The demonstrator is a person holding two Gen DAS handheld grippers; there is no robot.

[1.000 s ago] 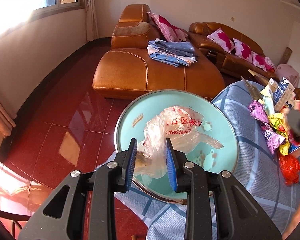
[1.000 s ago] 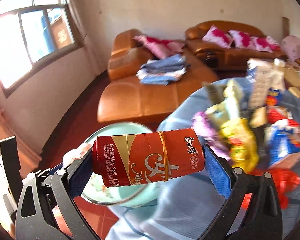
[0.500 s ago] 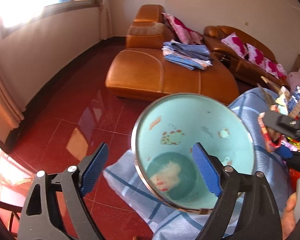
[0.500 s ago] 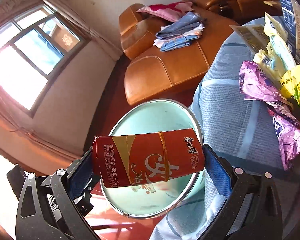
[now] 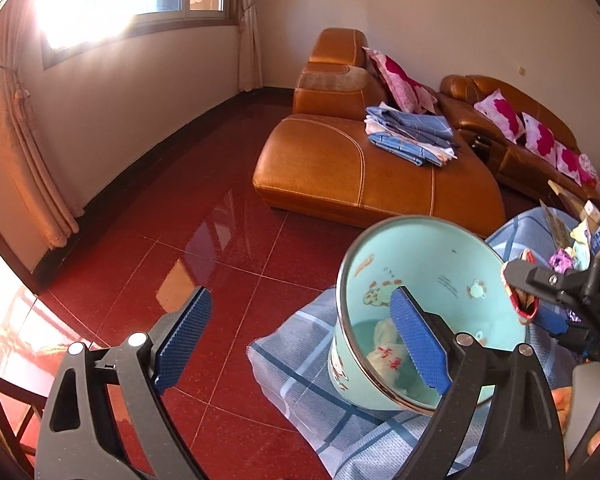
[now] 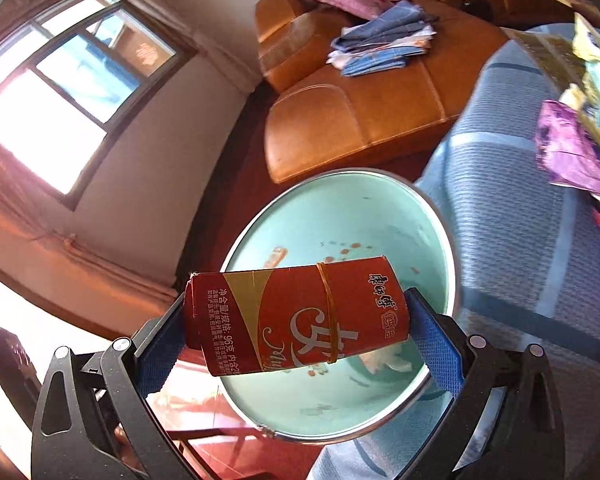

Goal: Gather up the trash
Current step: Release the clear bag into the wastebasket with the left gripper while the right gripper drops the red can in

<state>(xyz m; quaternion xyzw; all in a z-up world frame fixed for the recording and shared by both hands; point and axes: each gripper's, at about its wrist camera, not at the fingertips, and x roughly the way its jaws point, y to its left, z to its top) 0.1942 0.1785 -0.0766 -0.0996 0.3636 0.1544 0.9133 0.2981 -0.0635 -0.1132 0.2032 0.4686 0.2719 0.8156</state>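
Note:
A light blue enamel basin (image 5: 452, 256) stands at the edge of a table under a blue checked cloth (image 5: 320, 392); a crumpled plastic bag (image 5: 384, 354) lies in its bottom. My left gripper (image 5: 300, 344) is open and empty, just left of and above the basin's near rim. My right gripper (image 6: 296, 328) is shut on a red paper cup (image 6: 292, 316) with a rubber band, held sideways over the basin (image 6: 340, 216). The right gripper also shows at the right edge of the left wrist view (image 5: 540, 300).
Several colourful snack wrappers (image 6: 568, 148) lie piled on the cloth to the right of the basin. An orange leather sofa (image 5: 352, 160) with folded blue laundry (image 5: 412, 132) stands beyond the table. Red tiled floor (image 5: 160, 216) lies to the left.
My left gripper opened, dropped the plastic bag into the basin and drew back to the left. My right gripper carried the red cup from beside the wrapper pile to over the basin.

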